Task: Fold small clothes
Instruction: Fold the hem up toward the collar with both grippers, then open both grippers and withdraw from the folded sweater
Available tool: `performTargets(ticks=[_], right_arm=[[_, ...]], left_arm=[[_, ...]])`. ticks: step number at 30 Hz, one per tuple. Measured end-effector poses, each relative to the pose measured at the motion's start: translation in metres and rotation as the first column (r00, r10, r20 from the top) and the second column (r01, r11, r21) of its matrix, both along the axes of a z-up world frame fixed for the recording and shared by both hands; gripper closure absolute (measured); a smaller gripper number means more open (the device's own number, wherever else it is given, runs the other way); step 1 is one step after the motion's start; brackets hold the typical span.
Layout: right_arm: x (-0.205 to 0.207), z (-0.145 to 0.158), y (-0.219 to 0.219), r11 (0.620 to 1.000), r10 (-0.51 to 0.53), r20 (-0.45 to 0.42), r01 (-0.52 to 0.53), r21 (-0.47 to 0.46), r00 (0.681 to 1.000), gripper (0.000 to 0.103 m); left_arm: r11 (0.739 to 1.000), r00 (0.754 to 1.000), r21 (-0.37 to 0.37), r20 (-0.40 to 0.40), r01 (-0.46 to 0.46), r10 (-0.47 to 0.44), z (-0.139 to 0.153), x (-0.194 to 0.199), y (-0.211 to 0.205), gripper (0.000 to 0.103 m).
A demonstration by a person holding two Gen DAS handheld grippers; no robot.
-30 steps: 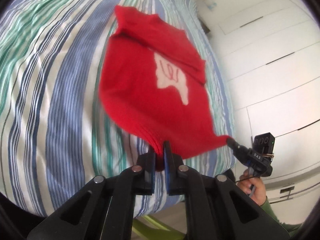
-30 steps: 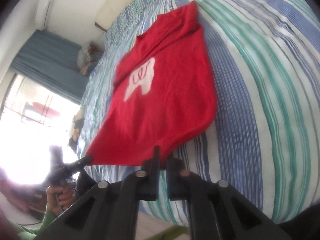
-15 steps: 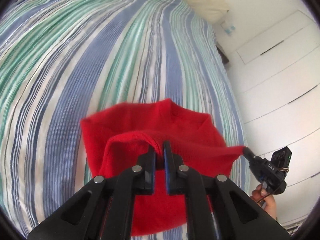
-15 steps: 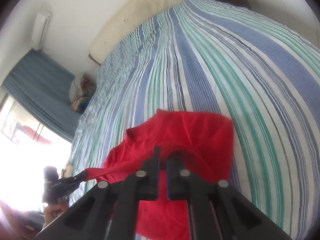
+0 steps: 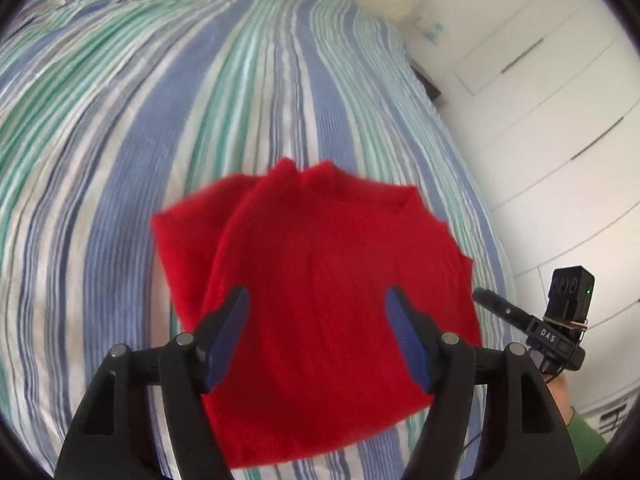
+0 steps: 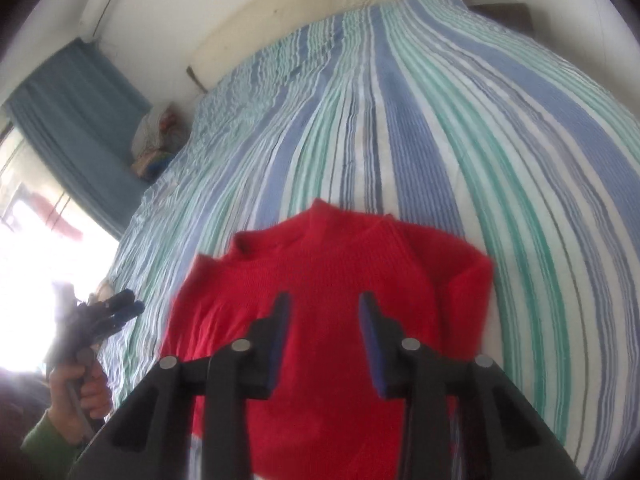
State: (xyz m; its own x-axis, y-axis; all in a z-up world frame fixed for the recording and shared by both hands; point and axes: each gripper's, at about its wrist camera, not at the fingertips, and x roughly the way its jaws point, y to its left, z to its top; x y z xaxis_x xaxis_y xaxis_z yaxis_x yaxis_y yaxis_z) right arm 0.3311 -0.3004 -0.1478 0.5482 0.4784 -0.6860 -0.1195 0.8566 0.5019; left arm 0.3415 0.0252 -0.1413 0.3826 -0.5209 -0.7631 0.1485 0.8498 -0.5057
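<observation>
A small red knitted sweater [image 5: 316,280] lies plain side up near the front edge of the striped bed [image 5: 168,92], collar away from me. It also shows in the right wrist view [image 6: 320,280]. My left gripper [image 5: 318,300] is open and empty, just above the sweater's near part. My right gripper [image 6: 323,308] is open and empty above the same sweater. The right gripper also shows at the left wrist view's right edge [image 5: 484,296], beside the sweater's right side. The left gripper shows at the right wrist view's left edge [image 6: 128,304].
The bed's blue, green and white striped cover [image 6: 460,120] stretches far ahead to a cream headboard [image 6: 304,12]. White wardrobe doors [image 5: 560,140] stand on the right. A blue curtain [image 6: 76,120] and bright window are on the left.
Both grippers were shut on the sweater's hem and flipped it over toward me. Now both have opened and let it go, and it lies flat with its white print hidden.
</observation>
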Motion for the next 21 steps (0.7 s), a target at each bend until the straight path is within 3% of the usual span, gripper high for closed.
performTargets(ticks=[1,3,6,8,9,11,13,15,18,21], right_arm=[[-0.010,-0.007,0.007,1.000,0.026,-0.016,-0.026,0.003,1.000,0.068],[-0.031,-0.018,0.018,0.998,0.058,-0.034,-0.058,-0.012,0.998,0.068],[-0.065,-0.033,0.025,0.995,0.080,-0.041,-0.083,-0.057,0.996,0.068],[-0.089,-0.042,0.023,0.993,0.076,-0.061,-0.081,-0.082,0.995,0.068],[-0.101,-0.045,0.019,0.994,0.069,-0.069,-0.074,-0.084,0.995,0.068],[-0.126,-0.046,0.010,0.995,0.053,-0.065,-0.058,-0.076,0.997,0.068],[-0.150,-0.042,0.002,0.995,0.049,-0.042,-0.053,-0.088,0.998,0.065],[-0.174,-0.039,-0.004,0.993,0.044,-0.011,-0.045,-0.111,0.999,0.056],[-0.206,-0.039,-0.011,0.993,0.005,0.014,-0.003,-0.121,1.000,0.050],[-0.229,-0.037,-0.014,0.989,-0.042,0.029,0.046,-0.142,0.999,0.049]], left_arm=[[0.999,1.000,0.052,-0.004,0.016,-0.016,-0.006,0.006,-0.009,0.031],[0.989,0.999,0.139,-0.015,-0.050,0.052,-0.016,0.024,-0.009,0.031],[0.962,0.958,0.093,-0.109,-0.257,0.266,-0.036,0.052,0.029,0.034],[0.945,0.932,0.044,-0.153,-0.324,0.327,-0.038,0.056,0.047,0.041],[0.945,0.933,0.033,-0.151,-0.325,0.326,-0.032,0.053,0.049,0.041],[0.965,0.963,0.052,-0.074,-0.257,0.261,-0.010,0.036,0.040,0.032],[0.978,0.985,0.120,0.027,-0.172,0.170,0.013,0.000,0.022,0.016],[0.977,0.990,0.177,0.099,-0.119,0.102,0.025,-0.047,0.009,0.006],[0.966,0.987,0.247,0.153,-0.077,0.039,0.022,-0.117,-0.006,0.006],[0.946,0.981,0.302,0.179,-0.122,0.070,0.003,-0.166,-0.007,0.006]])
